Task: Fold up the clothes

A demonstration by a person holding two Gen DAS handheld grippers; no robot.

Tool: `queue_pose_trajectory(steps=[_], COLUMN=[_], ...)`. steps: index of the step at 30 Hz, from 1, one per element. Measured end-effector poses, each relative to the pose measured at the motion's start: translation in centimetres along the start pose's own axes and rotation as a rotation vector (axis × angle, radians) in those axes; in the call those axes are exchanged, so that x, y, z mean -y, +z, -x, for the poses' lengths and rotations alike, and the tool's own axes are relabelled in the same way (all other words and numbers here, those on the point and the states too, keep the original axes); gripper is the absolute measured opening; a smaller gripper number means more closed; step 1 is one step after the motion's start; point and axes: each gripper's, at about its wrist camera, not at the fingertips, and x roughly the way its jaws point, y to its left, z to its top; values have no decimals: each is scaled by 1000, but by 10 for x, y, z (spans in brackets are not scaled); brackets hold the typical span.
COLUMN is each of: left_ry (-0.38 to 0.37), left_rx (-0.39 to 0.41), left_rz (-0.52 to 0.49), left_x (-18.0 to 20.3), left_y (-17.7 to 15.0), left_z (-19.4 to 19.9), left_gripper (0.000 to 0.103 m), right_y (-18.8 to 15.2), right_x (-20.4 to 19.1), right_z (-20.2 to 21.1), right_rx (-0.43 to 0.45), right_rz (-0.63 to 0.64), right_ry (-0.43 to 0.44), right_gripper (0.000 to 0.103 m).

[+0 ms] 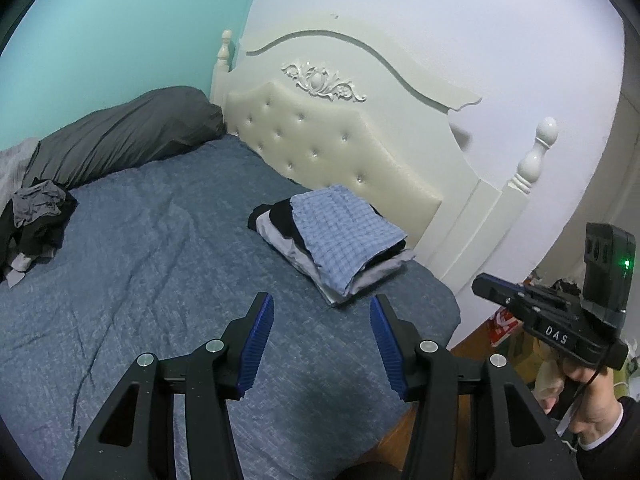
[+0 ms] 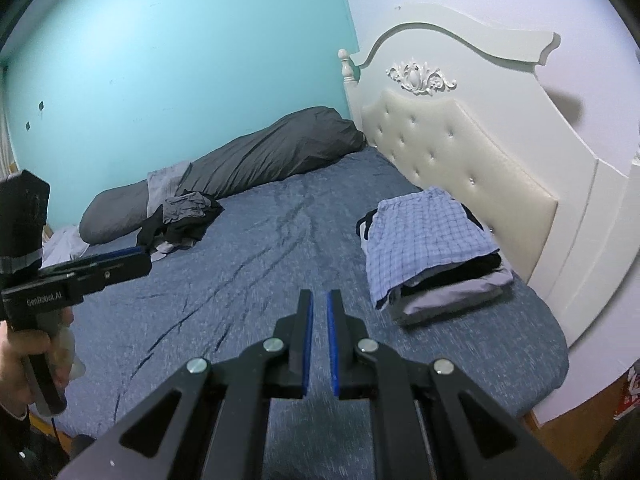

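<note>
A folded stack topped by a blue checked garment (image 1: 344, 236) (image 2: 424, 240) lies on the blue bedspread (image 1: 168, 264) (image 2: 248, 264) near the headboard. A crumpled pile of dark and grey clothes (image 1: 36, 216) (image 2: 188, 216) sits at the far left by the pillow. My left gripper (image 1: 322, 304) (image 2: 138, 258) hovers open over the bed just short of the stack, with nothing between its blue pads. My right gripper (image 2: 319, 298) (image 1: 482, 282) is shut and empty, held above the bed's near part, left of the stack in its own view.
A long grey pillow (image 1: 120, 136) (image 2: 260, 152) lies along the teal wall. The white tufted headboard (image 1: 320, 148) (image 2: 460, 148) stands behind the stack. The bed's corner rounds off at the right, above a wooden floor with boxes (image 1: 504, 324). A hand (image 1: 592, 404) grips each tool.
</note>
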Motion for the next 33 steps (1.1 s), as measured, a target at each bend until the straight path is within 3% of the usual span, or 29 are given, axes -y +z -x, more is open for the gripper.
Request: queue_pose_trajectory(steps=[14, 17, 20, 28, 30, 33], left_ry=[20, 40, 46, 69, 63, 56], left_rx=[1, 16, 31, 52, 61, 67], left_rz=[-12, -21, -22, -47, -51, -53], left_x=[8, 9, 11, 18, 20, 22], left_y=[-23, -27, -30, -34, -35, -35], left_z=[19, 24, 29, 38, 41, 44], left_gripper=[66, 72, 86, 95, 103, 103], right_y=[-27, -31, -34, -38, -39, -39], right_x=[-16, -19, -22, -28, -29, -30], right_z=[28, 33, 36, 39, 41, 42], right_rx=[7, 6, 6, 12, 14, 16], right_rz=[-14, -15, -11, -7, -6, -3], right_ry=[-17, -13, -11, -8, -6, -10], right_gripper=[7, 7, 7, 7, 7, 7])
